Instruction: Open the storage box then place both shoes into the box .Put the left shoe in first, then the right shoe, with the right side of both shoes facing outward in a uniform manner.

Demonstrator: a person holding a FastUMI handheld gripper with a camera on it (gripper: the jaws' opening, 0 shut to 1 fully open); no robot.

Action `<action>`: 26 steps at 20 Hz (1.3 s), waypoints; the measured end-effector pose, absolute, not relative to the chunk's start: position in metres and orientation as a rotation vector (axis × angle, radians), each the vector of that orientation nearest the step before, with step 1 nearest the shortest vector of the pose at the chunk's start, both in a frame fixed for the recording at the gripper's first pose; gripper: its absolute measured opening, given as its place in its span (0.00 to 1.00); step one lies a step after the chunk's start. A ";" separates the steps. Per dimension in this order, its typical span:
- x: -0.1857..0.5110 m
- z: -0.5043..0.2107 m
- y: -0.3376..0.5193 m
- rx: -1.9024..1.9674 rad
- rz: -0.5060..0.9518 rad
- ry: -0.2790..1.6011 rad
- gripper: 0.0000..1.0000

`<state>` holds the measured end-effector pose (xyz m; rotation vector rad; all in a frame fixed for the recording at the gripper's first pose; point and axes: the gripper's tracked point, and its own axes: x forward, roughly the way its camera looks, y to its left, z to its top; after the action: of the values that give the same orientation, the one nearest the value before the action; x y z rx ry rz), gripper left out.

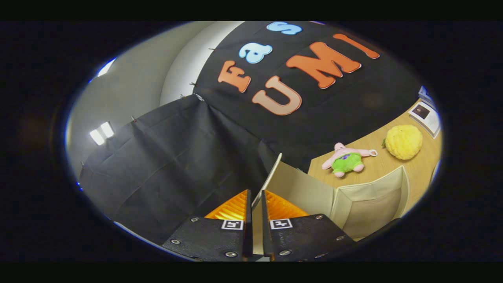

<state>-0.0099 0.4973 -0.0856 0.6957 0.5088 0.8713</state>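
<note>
Pinching the thin cream-coloured lid flap [271, 175] of the beige fabric storage box [367, 204], gripper [256, 204] closed down on it, both fingers pressed against the flap edge with only the panel's thickness between them. Flap raised up on edge, running from between the fingers forward and upward, hinged side apparently at the box's near wall. Just beyond and to the right of the fingers, box interior open and visible: pale fabric walls, folded corner seam, nothing inside as far as shown. Judged step: opening the box, lid lifted most of the way, shoes not yet placed. Handling guess: flap light, thin, board-stiffened fabric, slightly flexible, likely to flop back if released before past vertical; best held near the free edge as now, swung fully over. Box itself probably light and collapsible, prone to sliding or tipping on the light wooden tabletop [393, 167] if pulled hard. Further out on the table, beyond the box: small pink-and-green plush star toy [346, 159], then round yellow fuzzy ball [403, 141], well apart from the fingers. Grey-framed printed card [426, 114] at the far table edge, content too small to tell. Behind everything, black cloth booth wall [177, 157] and white room wall [129, 82] with ceiling lights [101, 133].
</note>
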 end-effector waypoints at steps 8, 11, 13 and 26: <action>-0.018 -0.098 0.495 0.474 0.848 0.431 0.98; -0.004 -0.099 0.460 0.433 0.785 0.392 0.98; 0.008 -0.097 0.429 0.416 0.734 0.361 0.98; 0.054 -0.169 0.206 0.261 0.375 0.291 0.98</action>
<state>0.0541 0.2064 -0.1692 0.2615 0.2910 0.3753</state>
